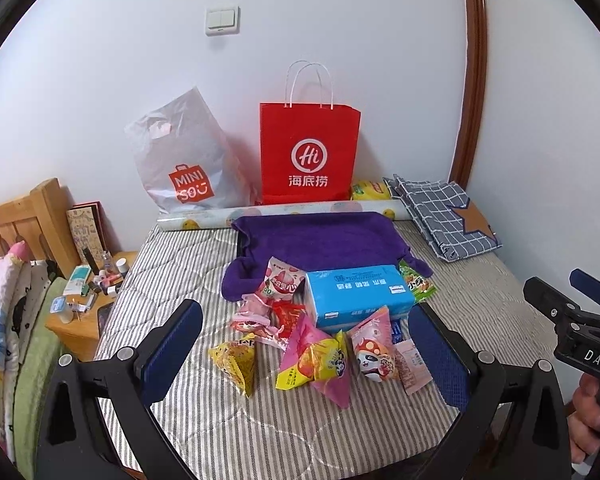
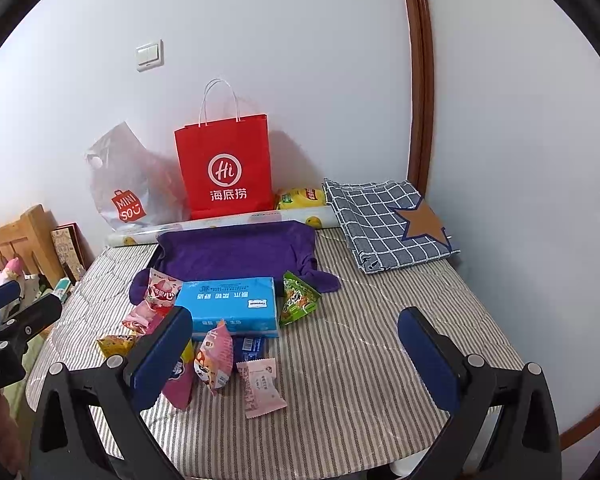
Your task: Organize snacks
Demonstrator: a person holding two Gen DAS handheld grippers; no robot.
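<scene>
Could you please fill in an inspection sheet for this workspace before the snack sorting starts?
Surface: striped bed cover, bare on the right half.
Job's things: snack packets scattered in front of a blue tissue box; a green packet leans beside the box; a pale pink packet lies apart.
Clutter: purple cloth, folded checked fabric, paper roll.
Containers: red paper bag upright at the wall; grey plastic bag leaning beside it.
Grippers: left gripper open over the packets; right gripper open, holding nothing.
Cables: nothing seen.
Surroundings: white wall, light switch, cluttered wooden nightstand on the left.
</scene>
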